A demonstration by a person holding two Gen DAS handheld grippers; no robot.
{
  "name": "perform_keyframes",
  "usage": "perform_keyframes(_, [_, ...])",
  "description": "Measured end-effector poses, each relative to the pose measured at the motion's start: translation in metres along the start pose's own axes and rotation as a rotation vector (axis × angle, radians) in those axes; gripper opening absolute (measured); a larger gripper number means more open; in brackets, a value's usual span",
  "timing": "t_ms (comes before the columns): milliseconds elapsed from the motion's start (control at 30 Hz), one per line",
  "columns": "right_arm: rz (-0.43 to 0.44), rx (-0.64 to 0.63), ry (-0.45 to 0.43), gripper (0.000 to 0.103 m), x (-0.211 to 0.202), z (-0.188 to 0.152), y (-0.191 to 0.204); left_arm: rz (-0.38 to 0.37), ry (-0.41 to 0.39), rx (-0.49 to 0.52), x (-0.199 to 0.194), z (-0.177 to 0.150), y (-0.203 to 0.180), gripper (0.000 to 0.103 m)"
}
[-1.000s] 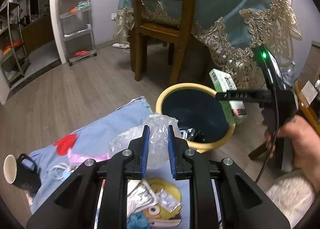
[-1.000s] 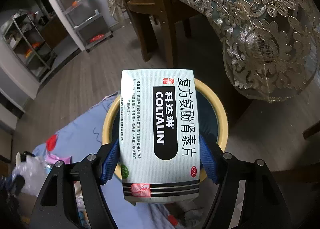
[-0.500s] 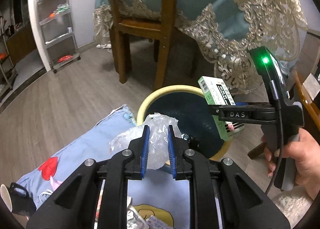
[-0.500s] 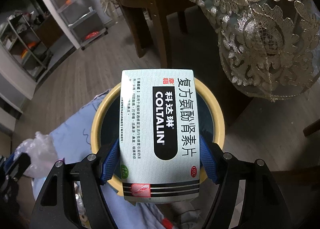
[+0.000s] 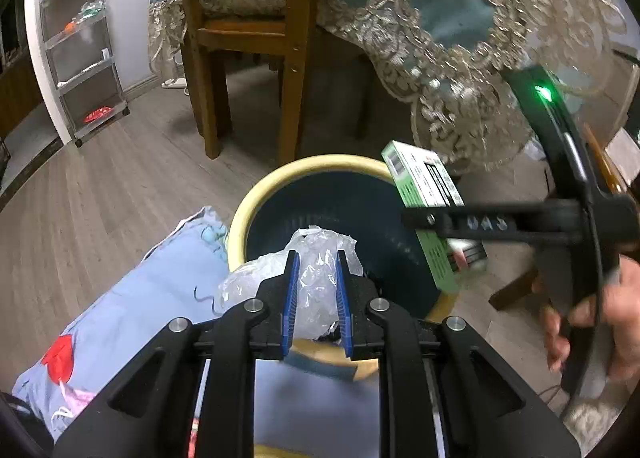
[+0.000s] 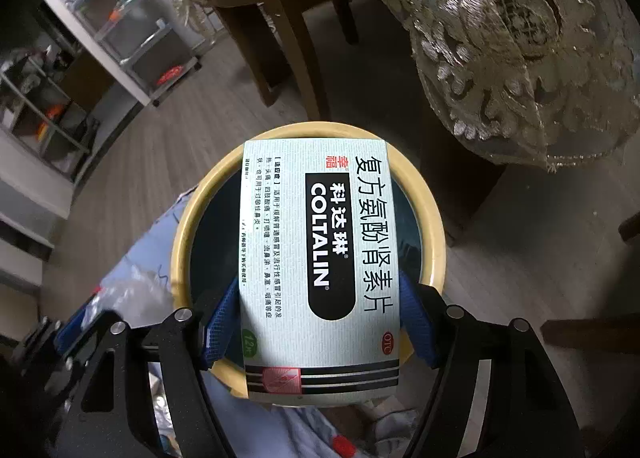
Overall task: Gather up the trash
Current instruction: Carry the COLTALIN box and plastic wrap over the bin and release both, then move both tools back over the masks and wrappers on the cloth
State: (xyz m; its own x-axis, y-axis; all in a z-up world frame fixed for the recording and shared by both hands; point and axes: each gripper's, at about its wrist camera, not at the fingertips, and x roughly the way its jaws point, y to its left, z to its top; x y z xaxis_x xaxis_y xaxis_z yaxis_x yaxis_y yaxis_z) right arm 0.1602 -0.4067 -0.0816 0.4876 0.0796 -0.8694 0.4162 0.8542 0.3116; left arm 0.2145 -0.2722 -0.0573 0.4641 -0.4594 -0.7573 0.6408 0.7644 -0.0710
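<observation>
**Both claws loaded and parked over the bin now**

Left wrist view first: the left gripper (image 5: 316,294) is clenched on a crumpled clear plastic bag (image 5: 316,278), and compared with a second ago it has slid in from over the cloth, so the bag now hangs above the near rim of the round dark-blue trash bin with the yellow rim (image 5: 256,198). A moment back the bin was well ahead of it. Off to the right, the right gripper (image 5: 432,218) holds the green-and-white cardboard medicine box (image 5: 424,182) over the far side of the bin, with a hand (image 5: 600,318) on the handle. Looks to me like both drops are about due.

Right wrist view: same box (image 6: 320,258), pinched by its long edges between the blue pads (image 6: 218,322), hanging right over the bin's mouth (image 6: 432,218). The bin fills more of the frame than before, so it has crept closer.

Room-wise: grey wood-look plank floor (image 5: 100,186), a light-blue printed cloth (image 5: 132,310) touching the bin, a wooden chair (image 5: 248,30), a teal tablecloth with gold lace trim (image 5: 460,58), and a metal shelf rack (image 5: 80,38) by the wall.
</observation>
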Motion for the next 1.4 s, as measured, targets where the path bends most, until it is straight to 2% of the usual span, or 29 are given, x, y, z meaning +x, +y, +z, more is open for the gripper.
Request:
perform_keyframes(167, [0.002, 0.005, 0.016, 0.073, 0.004, -0.002, 0.0, 0.015, 0.013, -0.001, 0.017, 0.009, 0.003, 0.017])
perform_keyframes(400, [-0.017, -0.02, 0.047, 0.073, 0.018, 0.002, 0.006, 0.006, 0.047, -0.04, 0.041, -0.001, 0.009, 0.017])
perform_keyframes(633, [-0.019, -0.05, 0.025, 0.074, 0.017, 0.003, 0.012, 0.026, 0.043, -0.04, 0.045, -0.006, 0.013, 0.019])
perform_keyframes(667, [-0.019, -0.053, 0.021, 0.074, 0.017, 0.003, 0.011, 0.031, 0.035, -0.047, 0.042, -0.006, 0.016, 0.024])
perform_keyframes(700, [-0.016, -0.055, 0.018, 0.078, 0.017, 0.003, 0.012, 0.034, 0.024, -0.056, 0.038, -0.005, 0.018, 0.034])
perform_keyframes(733, [-0.011, -0.059, 0.011, 0.085, 0.016, 0.003, 0.012, 0.038, 0.008, -0.065, 0.031, -0.004, 0.021, 0.039])
perform_keyframes(767, [-0.01, -0.061, 0.003, 0.086, 0.014, 0.003, 0.012, 0.043, -0.007, -0.071, 0.024, -0.004, 0.024, 0.049])
perform_keyframes(800, [-0.009, -0.062, -0.004, 0.087, 0.012, 0.003, 0.011, 0.045, -0.021, -0.078, 0.018, -0.003, 0.026, 0.052])
perform_keyframes(900, [-0.001, -0.07, -0.015, 0.092, 0.008, 0.004, 0.011, 0.05, -0.048, -0.091, -0.004, -0.001, 0.034, 0.058])
perform_keyframes(1100, [-0.01, -0.117, -0.043, 0.093, -0.012, -0.006, 0.017, 0.082, -0.104, -0.091, -0.064, -0.012, 0.047, 0.067])
perform_keyframes(1200, [-0.001, -0.134, -0.07, 0.094, -0.029, -0.012, 0.027, 0.125, -0.117, -0.052, -0.093, -0.031, 0.051, 0.076])
perform_keyframes(1267, [-0.004, -0.162, -0.099, 0.095, -0.042, -0.018, 0.037, 0.156, -0.1, -0.039, -0.109, -0.048, 0.058, 0.078])
perform_keyframes(1400, [0.021, -0.238, -0.171, 0.098, -0.067, -0.031, 0.068, 0.198, -0.078, -0.053, -0.141, -0.078, 0.076, 0.084])
